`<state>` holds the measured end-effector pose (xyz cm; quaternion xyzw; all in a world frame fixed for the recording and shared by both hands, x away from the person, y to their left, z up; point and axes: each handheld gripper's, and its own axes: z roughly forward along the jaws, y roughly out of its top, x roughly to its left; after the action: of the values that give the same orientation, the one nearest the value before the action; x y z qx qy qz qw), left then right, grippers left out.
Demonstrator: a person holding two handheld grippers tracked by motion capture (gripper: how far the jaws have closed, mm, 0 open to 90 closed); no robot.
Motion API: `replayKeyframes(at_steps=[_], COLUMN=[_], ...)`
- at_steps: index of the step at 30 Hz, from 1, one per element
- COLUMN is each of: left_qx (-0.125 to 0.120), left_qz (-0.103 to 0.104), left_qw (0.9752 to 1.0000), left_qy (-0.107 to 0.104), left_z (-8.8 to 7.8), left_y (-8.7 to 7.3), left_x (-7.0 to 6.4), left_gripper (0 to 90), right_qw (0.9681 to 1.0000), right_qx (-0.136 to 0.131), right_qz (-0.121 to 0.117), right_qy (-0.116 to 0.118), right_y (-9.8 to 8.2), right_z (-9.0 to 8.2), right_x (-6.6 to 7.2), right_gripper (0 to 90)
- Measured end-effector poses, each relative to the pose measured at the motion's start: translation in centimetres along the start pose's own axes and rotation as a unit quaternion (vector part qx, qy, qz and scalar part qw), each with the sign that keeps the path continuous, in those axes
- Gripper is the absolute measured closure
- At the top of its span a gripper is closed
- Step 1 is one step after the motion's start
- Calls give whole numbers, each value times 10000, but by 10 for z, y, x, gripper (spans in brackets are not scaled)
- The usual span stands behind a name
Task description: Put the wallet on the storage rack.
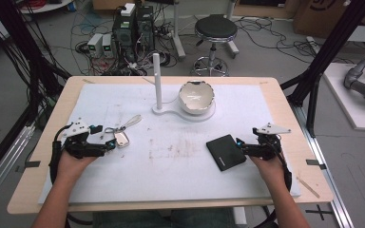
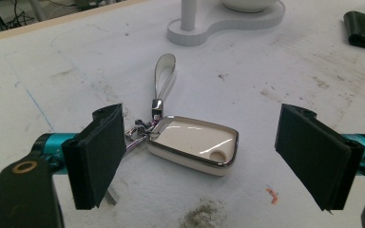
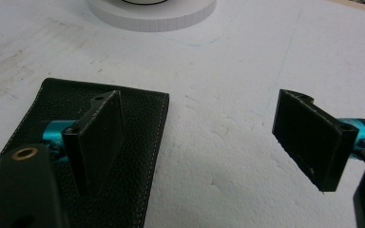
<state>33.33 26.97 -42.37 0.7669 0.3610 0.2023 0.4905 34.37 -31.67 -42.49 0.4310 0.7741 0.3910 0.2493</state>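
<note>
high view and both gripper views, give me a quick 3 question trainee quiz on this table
1. True or false: the left gripper is shut on the key fob.
2. Which gripper is nearest the black wallet? A left B right
3. Fill in: the bowl sits on a white ____ with an upright post.

Key: 1 false, its jaws stand open either side of the fob. 2 B. 3 stand.

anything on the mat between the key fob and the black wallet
No object: in the high view the white mat between the key fob and the black wallet carries only brownish stains and scuffs.
</note>
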Motion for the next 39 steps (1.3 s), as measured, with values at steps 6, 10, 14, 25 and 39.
replayKeyframes(at_steps=[6,10,14,25,39], left_qx=[-3,4,5,-70,75], left_qz=[-5,13,14,130,429], left_qw=[10000,10000,10000,9994,9921], left_qy=[8,14,34,-298,-1174], left_z=[0,-1,-3,-4,68], left_y=[-1,-1,-2,15,76], left_x=[0,-1,0,-13,-55], left_gripper=[175,175,175,176,200], right_qw=[10000,10000,9999,9999,9994], right_qx=[17,18,62,23,-83], right_qz=[-49,-55,-84,10,241], right_qy=[42,44,94,-99,-213], right_y=[1,2,3,5,0], right_z=[1,3,7,4,-4], right_x=[1,2,3,1,-13], right_gripper=[181,182,182,182,182])
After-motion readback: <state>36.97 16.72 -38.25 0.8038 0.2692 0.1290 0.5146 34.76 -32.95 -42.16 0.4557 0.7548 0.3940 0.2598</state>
